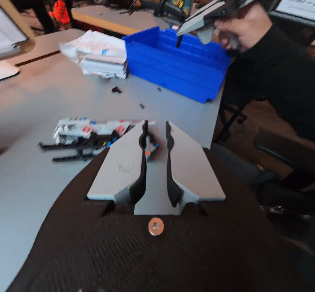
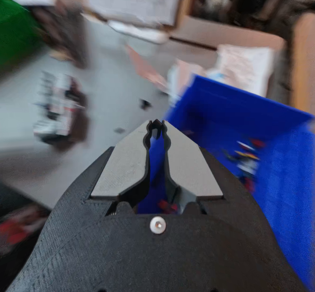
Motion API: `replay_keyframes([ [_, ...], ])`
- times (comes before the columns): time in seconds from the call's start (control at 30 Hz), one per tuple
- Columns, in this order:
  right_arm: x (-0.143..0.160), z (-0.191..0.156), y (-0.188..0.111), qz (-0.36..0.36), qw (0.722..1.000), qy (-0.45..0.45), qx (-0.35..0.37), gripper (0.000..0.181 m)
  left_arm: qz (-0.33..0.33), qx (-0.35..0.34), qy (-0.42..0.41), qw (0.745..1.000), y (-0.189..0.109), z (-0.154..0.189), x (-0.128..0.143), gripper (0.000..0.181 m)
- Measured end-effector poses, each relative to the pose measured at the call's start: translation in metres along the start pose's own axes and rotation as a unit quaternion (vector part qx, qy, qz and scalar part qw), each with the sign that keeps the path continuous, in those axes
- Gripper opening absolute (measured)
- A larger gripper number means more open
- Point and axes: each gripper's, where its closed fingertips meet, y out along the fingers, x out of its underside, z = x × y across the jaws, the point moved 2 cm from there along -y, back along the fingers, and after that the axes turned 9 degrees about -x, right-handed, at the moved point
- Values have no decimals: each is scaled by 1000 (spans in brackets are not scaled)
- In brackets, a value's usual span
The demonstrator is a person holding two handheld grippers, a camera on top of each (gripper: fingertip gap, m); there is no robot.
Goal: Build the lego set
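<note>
A white, black and red lego model (image 1: 76, 130) lies on the grey table (image 1: 51, 96). My left gripper (image 1: 156, 124) is open over the model's right end. A part of the model shows between the fingers next to the left pad (image 1: 144, 137), and the right pad stands clear of it. My right gripper (image 2: 156, 123) is shut on a small black lego piece (image 2: 156, 129), above the near rim of the blue bin (image 2: 238, 113). The left wrist view shows that gripper (image 1: 179, 33) over the bin (image 1: 175, 68) with the black piece (image 1: 178, 42) hanging from its tips. The blurred model (image 2: 54, 106) also shows in the right wrist view.
Several small black pieces (image 1: 116, 90) (image 1: 141, 105) lie loose on the table between model and bin. A stack of booklets and plastic bags (image 1: 104, 61) sits left of the bin. Loose coloured pieces (image 2: 247, 155) lie in the bin. The table edge (image 1: 216, 113) runs just right of my left gripper. Across from one pair of fingers to the other is roughly 25 cm.
</note>
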Motion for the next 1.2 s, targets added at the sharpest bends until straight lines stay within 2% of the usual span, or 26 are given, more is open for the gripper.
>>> replay_keyframes([
  [0.07, 24, 46, -5, -72, 994, -3, 78, 16, -14, -39, -1, 999, -17, -20, 16, 18],
  [0.13, 37, 59, -10, -88, 993, 12, 71, 31, -16, -67, -18, 997, -33, -36, 28, 17],
  [0.17, 36, 59, -14, -72, 995, 19, 60, 36, -14, -78, -31, 996, -39, -43, 32, 18],
  [0.23, 28, 49, -22, -30, 999, 14, 27, 39, -10, -90, -54, 994, -47, -51, 39, 18],
  [0.33, 34, 41, -25, -47, 999, 22, -17, 39, -8, -106, -58, 993, -48, -57, 49, 16],
  [0.43, 35, 38, -33, -33, 996, 60, -52, 39, -25, -102, -58, 993, -43, -58, 59, 16],
  [0.53, 14, 4, -50, 47, 994, 45, -92, 37, -32, -106, -53, 992, -39, -64, 67, 15],
  [0.63, 7, -43, -52, 67, 990, 18, -125, 38, -53, -91, -68, 992, -35, -65, 77, 15],
  [0.77, 5, -124, -25, 81, 976, -12, -201, 38, -49, -67, -90, 993, -36, -65, 76, 13],
  [0.83, 8, -159, 2, 78, 970, -25, -227, 38, -50, -45, -119, 991, -35, -66, 77, 14],
  [0.9, 19, -183, 36, 43, 969, -42, -239, 38, -45, -24, -142, 989, -37, -67, 76, 14],
  [1.0, 33, -197, 79, -8, 967, -56, -248, 40, -25, -16, -144, 989, -40, -66, 71, 15],
  [1.2, 48, -189, 130, -65, 961, -37, -266, 46, -48, -17, -118, 992, -36, -60, 76, 17],
])
